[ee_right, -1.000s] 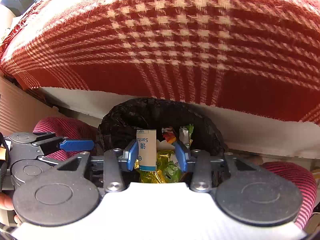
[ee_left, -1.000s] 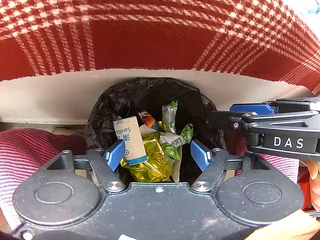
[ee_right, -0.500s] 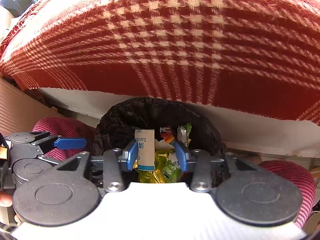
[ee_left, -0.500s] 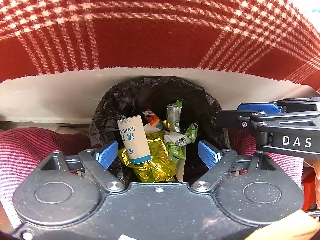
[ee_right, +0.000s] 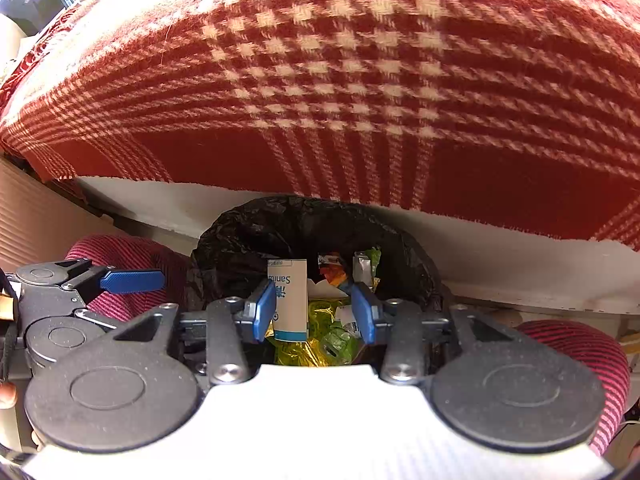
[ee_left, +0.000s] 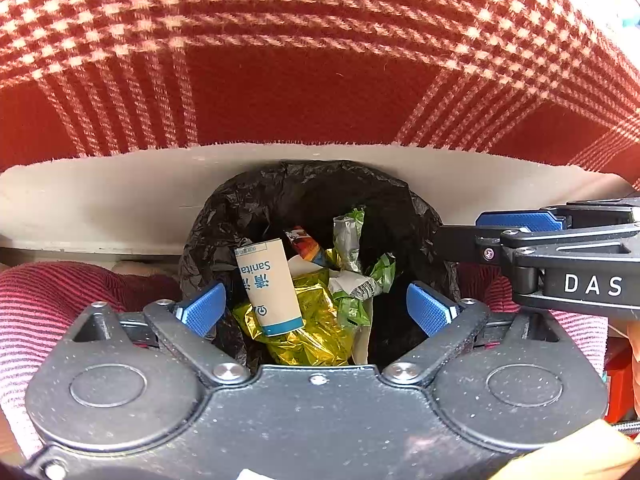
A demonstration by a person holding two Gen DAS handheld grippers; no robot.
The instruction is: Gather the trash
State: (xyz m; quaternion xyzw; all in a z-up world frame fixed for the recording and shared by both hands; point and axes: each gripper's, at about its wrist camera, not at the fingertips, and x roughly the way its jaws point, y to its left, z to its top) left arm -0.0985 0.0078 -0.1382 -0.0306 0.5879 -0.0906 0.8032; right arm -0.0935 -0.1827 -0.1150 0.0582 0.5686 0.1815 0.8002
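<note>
A bin lined with a black bag (ee_left: pixel 280 200) (ee_right: pixel 240 232) stands below both grippers. Inside lie a white and blue paper tube (ee_left: pixel 268 284) (ee_right: pixel 289 300), a gold foil wrapper (ee_left: pixel 316 320) (ee_right: pixel 304 352), green wrappers (ee_left: pixel 360 280) (ee_right: pixel 340 340) and an orange wrapper (ee_left: pixel 304 242). My left gripper (ee_left: pixel 316 308) is open wide and empty above the bin. My right gripper (ee_right: pixel 314 310) is open and empty above the bin; it also shows side-on at the right of the left wrist view (ee_left: pixel 520 220).
A red and white plaid blanket (ee_left: pixel 320 60) (ee_right: pixel 360 80) covers the surface behind the bin, with a white edge (ee_left: pixel 120 192) below it. Pink striped cloth (ee_left: pixel 60 292) (ee_right: pixel 580 348) lies on both sides of the bin. A brown panel (ee_right: pixel 32 216) stands at far left.
My left gripper's fingers have spread wider apart. Both grippers have drawn back slightly from the bin. The trash in the bin has not moved.
</note>
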